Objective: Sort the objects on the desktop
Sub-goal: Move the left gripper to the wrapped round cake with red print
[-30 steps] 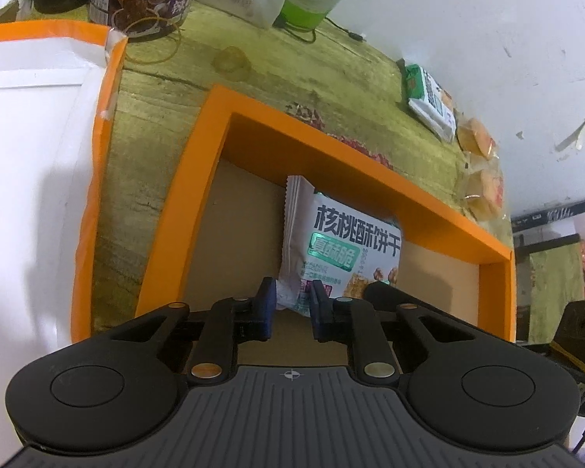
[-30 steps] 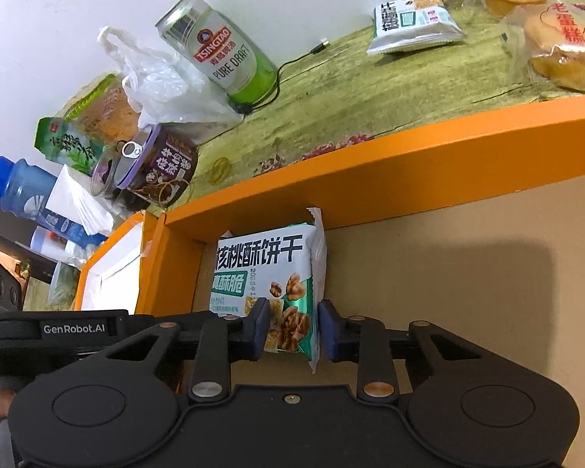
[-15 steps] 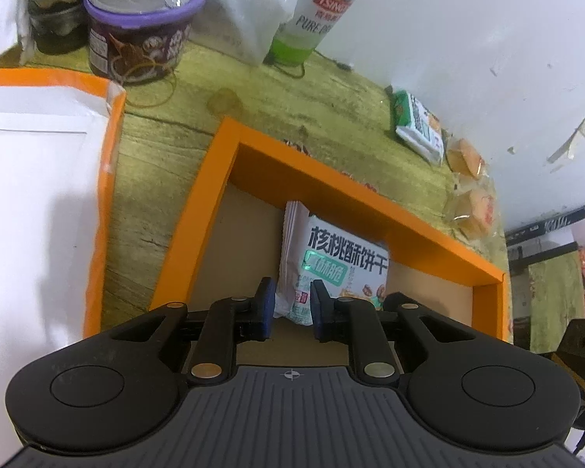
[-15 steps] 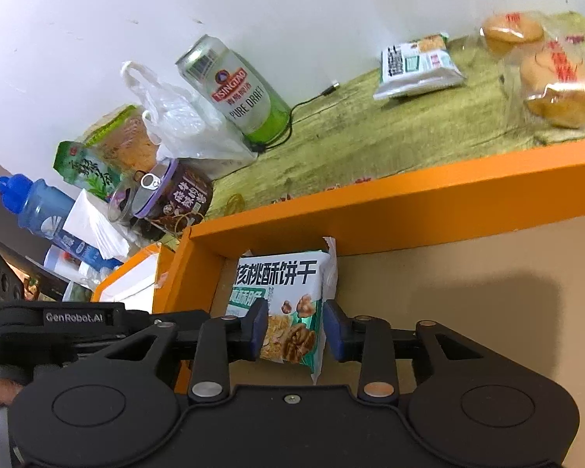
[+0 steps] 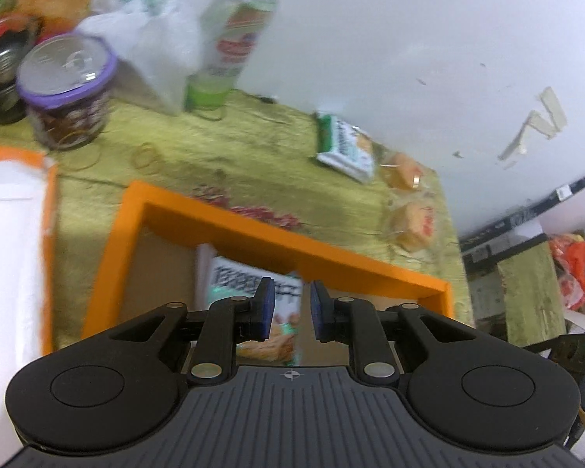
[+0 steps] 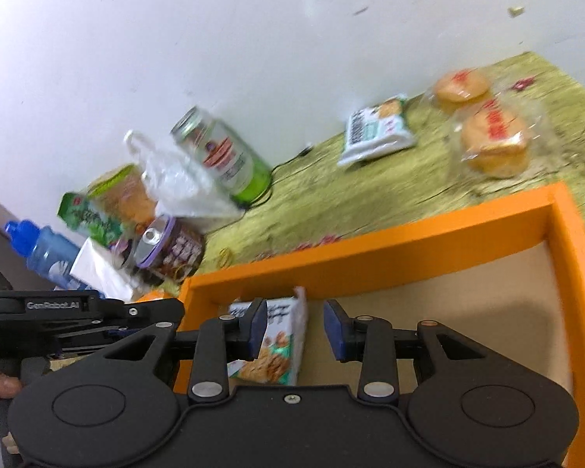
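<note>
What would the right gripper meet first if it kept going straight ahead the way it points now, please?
Probably the white-and-green biscuit packet lying in the orange-walled cardboard tray; it sits just left of the line between the open right gripper fingers. Beyond it stands the tray's far wall. Depth is unclear.

My right gripper [image 6: 292,329] hangs open above the orange tray [image 6: 409,234]; the biscuit packet [image 6: 280,347] lies inside, near its far-left corner.
</note>
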The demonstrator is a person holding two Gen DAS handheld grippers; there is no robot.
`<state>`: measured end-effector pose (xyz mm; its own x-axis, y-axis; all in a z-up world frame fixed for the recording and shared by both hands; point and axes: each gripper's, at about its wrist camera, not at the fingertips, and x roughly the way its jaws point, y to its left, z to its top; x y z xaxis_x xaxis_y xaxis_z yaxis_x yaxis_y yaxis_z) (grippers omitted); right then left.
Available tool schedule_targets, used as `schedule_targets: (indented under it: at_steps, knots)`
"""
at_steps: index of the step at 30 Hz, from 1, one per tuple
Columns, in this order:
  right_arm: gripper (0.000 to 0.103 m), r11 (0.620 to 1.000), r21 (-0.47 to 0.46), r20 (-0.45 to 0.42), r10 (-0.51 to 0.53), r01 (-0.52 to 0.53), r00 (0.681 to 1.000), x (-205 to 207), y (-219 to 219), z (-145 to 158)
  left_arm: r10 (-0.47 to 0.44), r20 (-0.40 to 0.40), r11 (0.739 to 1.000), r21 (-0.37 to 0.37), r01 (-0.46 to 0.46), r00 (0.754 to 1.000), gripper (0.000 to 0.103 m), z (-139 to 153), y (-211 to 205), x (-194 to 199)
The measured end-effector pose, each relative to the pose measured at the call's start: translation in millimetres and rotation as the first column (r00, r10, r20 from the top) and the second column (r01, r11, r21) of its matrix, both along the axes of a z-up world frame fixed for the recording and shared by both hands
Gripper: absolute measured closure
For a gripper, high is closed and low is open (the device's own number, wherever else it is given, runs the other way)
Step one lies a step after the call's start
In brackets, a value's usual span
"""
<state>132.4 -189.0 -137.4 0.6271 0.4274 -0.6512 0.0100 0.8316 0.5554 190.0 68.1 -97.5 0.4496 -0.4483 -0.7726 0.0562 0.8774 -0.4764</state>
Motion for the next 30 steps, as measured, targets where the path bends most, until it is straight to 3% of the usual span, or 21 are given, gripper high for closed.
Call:
schedule_targets:
  at_steps: [12, 21, 23, 25, 30]
  knots:
    - [0.070, 0.993, -0.026, 0.084, -0.114, 0.116, 0.990, -3, -41, 22, -0.137, 0.029, 0.990, -0.002, 0.138, 0.990, 0.081, 8, -50, 23]
    - [0.070, 0.981, -0.048, 0.088, -0.184, 0.189, 0.979, 13, -68, 26, -0.223, 0.038, 0.975, -0.001, 0.223, 0.974, 0.072, 4, -93, 60]
    - [0.063, 0.977, -0.053, 0.084, -0.204, 0.209, 0.975, 21, -74, 25, -0.233, 0.037, 0.972, 0.000, 0.233, 0.972, 0.069, 2, -104, 68]
    - [0.062, 0.972, -0.058, 0.081, -0.223, 0.228, 0.971, 28, -81, 24, -0.245, 0.039, 0.970, 0.003, 0.245, 0.969, 0.067, -1, -114, 76]
    - [0.062, 0.958, -0.070, 0.072, -0.272, 0.277, 0.960, 45, -97, 22, -0.259, 0.001, 0.966, -0.023, 0.259, 0.966, 0.063, -18, -134, 99]
